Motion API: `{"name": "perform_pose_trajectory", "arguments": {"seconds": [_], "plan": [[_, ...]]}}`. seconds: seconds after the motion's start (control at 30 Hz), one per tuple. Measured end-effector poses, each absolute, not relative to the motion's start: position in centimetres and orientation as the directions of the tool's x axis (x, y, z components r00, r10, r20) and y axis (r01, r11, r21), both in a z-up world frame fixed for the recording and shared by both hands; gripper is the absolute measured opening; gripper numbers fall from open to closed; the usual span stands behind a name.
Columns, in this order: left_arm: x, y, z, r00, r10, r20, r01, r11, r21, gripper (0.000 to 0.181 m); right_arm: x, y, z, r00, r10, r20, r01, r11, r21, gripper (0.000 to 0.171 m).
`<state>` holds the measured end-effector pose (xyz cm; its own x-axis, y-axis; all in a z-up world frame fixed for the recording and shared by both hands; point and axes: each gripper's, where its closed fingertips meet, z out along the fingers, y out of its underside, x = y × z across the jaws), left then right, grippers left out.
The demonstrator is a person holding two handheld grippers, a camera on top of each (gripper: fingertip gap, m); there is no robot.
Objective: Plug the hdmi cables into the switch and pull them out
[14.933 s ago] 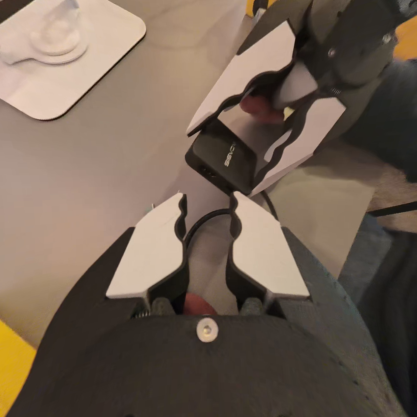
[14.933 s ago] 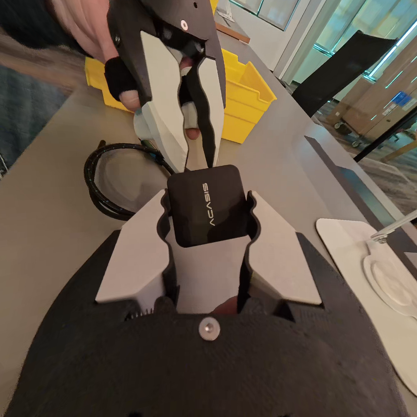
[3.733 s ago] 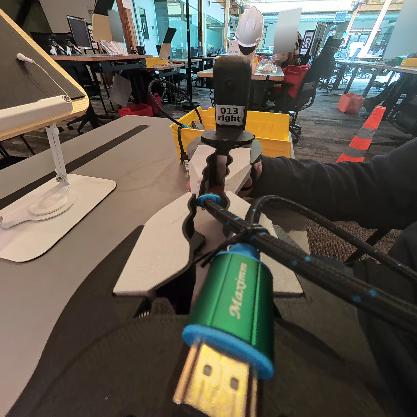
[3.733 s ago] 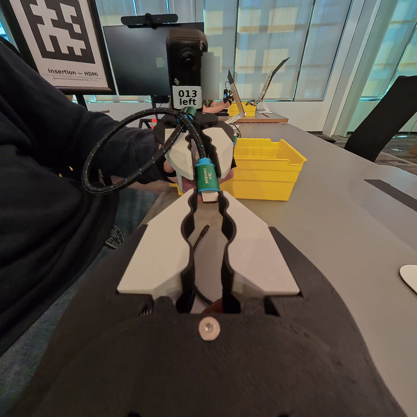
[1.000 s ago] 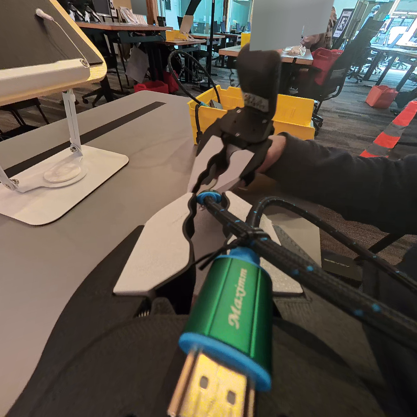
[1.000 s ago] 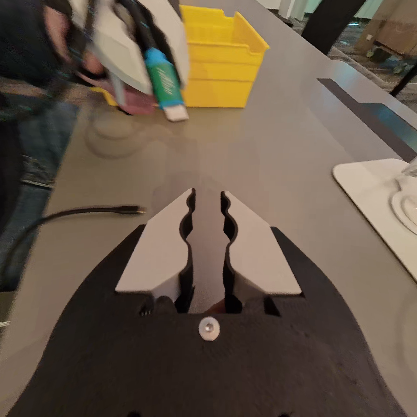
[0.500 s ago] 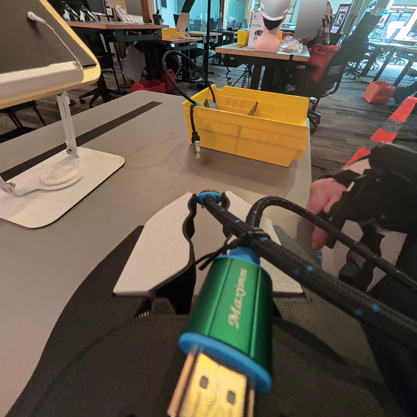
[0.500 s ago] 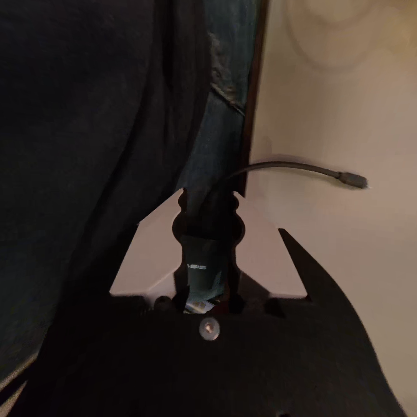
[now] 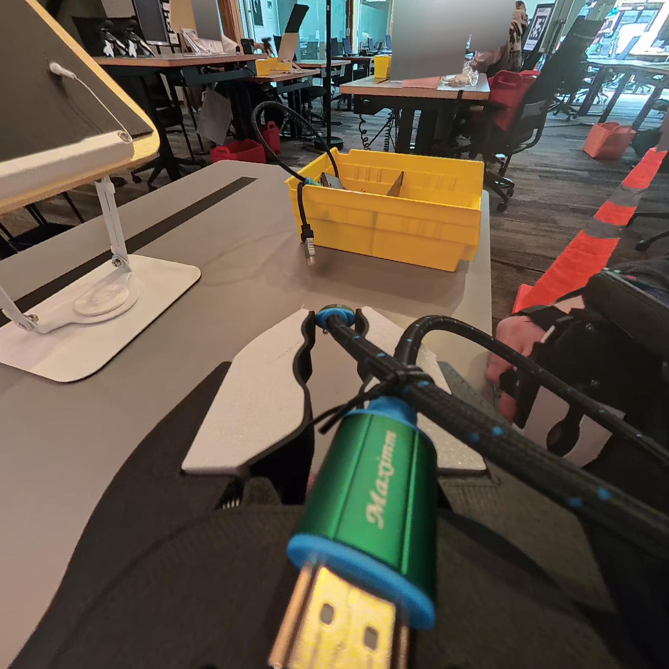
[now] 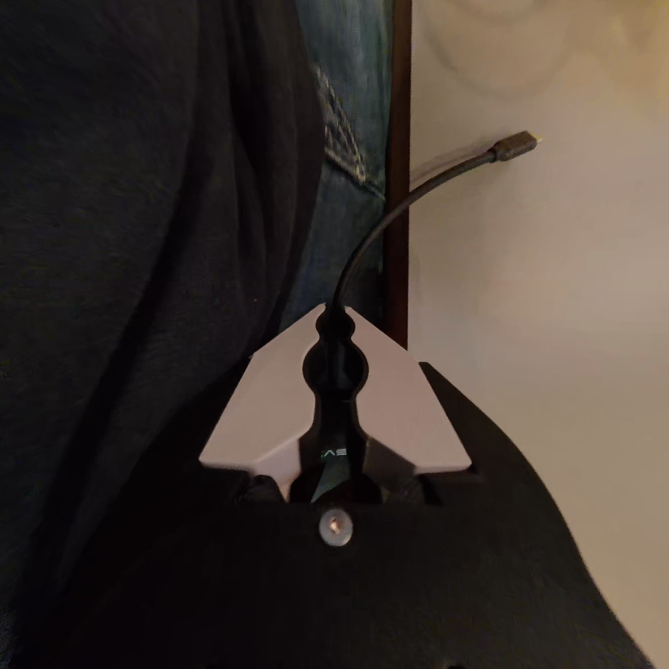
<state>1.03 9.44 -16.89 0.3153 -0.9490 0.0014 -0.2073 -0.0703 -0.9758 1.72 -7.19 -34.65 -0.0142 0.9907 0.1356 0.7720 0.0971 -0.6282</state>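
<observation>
My left gripper (image 9: 335, 315) is shut on a green HDMI plug with a blue collar (image 9: 333, 312), held above the grey table (image 9: 224, 275). Its black-and-blue braided cable (image 9: 467, 409) loops back. A second green plug (image 9: 365, 506), tied to that cable, hangs close to the camera with its metal end towards me. My right gripper (image 10: 335, 311) is shut on the black switch (image 10: 335, 434) at the table's near edge. The switch's thin black lead (image 10: 394, 213) curves onto the table and ends in a small plug (image 10: 514, 148). The right gripper also shows in the left wrist view (image 9: 597, 344), low at the right.
A yellow bin (image 9: 391, 217) stands at the table's far end with a black cable (image 9: 304, 213) hanging over its side. A white stand (image 9: 90, 307) holding a board is at the left. A person's dark clothing (image 10: 144, 217) and jeans fill the left of the right wrist view. Spacing between my two grippers at the tips: around 25 cm.
My right gripper swung from above the table down to its near edge and shut on the black switch; the lead's plug has shifted. My left gripper has stayed nearly still with its plug.
</observation>
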Motion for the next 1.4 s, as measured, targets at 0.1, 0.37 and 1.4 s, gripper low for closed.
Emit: {"name": "perform_pose_trajectory", "arguments": {"seconds": [0.1, 0.37, 1.4], "plan": [[0.8, 9.5, -16.3, 0.321, -0.947, -0.006, -0.198, -0.061, -0.978, 0.02, 1.3, -7.1, -32.2, 0.013, 0.997, 0.072, 0.686, 0.043, -0.726, 0.0], [-0.7, 10.4, -13.3, 0.368, -0.928, -0.05, -0.167, -0.013, -0.986, 0.02, 1.6, -3.7, -23.3, 0.045, 0.999, -0.021, 0.463, -0.04, -0.886, 0.0], [-1.6, 11.6, -14.1, 0.399, -0.916, -0.041, -0.181, -0.035, -0.983, 0.02, 9.5, 9.9, -31.6, 0.473, 0.862, 0.183, 0.753, -0.288, -0.592, 0.062]]}}
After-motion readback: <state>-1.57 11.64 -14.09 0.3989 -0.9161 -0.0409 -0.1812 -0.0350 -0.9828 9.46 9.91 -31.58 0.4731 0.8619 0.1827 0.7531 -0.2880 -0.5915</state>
